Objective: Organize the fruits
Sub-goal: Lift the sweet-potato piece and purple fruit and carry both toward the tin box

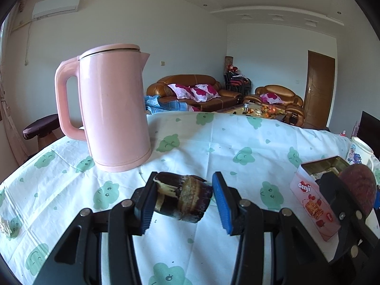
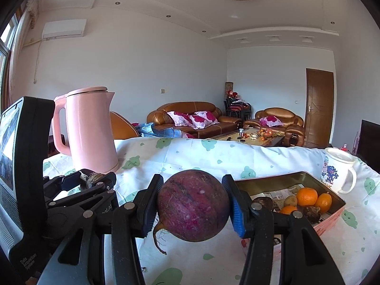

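Observation:
In the left wrist view my left gripper (image 1: pixel 184 190) is shut on a short dark purple chunk (image 1: pixel 185 199) with a brown rotten patch, held above the tablecloth. The right wrist view shows my right gripper (image 2: pixel 192 190) shut on a round purple-red beet-like root (image 2: pixel 192 209) with a thin tail hanging down. An open pink tin (image 2: pixel 296 178) lies just right of it, with oranges (image 2: pixel 307 196) and several dark pieces inside. The same tin (image 1: pixel 308 190) shows in the left wrist view, with the root (image 1: pixel 358 185) beside it. The left gripper (image 2: pixel 95 180) appears at the left of the right wrist view.
A tall pink kettle (image 1: pixel 114 109) stands at the back left of the table (image 1: pixel 213 142), also the kettle (image 2: pixel 90 130). A white printed mug (image 2: pixel 337 168) stands behind the tin. A black device with a screen (image 2: pixel 21 166) rides on the left gripper. Sofas stand beyond.

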`<state>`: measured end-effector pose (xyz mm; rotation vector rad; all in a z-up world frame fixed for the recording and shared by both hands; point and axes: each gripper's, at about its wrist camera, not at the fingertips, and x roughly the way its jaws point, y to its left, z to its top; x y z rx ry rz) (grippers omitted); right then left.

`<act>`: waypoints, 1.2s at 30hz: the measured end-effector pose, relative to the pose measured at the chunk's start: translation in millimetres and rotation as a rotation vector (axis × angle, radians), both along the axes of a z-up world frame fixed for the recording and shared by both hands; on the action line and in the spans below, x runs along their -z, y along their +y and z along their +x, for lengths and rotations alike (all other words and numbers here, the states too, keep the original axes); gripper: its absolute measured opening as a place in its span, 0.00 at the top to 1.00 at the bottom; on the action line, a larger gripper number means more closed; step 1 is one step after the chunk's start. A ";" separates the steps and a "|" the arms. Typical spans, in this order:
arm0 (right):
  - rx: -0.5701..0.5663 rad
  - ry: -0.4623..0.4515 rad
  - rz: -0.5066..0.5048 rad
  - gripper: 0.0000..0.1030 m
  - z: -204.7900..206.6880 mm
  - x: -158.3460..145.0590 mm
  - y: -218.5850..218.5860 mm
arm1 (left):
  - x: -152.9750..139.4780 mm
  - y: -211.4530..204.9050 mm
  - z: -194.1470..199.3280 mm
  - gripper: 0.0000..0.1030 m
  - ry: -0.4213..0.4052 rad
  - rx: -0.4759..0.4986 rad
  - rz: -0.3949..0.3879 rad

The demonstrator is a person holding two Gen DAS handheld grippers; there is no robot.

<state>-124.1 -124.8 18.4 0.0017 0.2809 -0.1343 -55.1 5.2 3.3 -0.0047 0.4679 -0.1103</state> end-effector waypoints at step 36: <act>0.105 -0.073 -0.102 0.48 -46.2 -7.1 -67.2 | -6.3 -78.6 -33.9 0.54 -0.010 0.148 0.010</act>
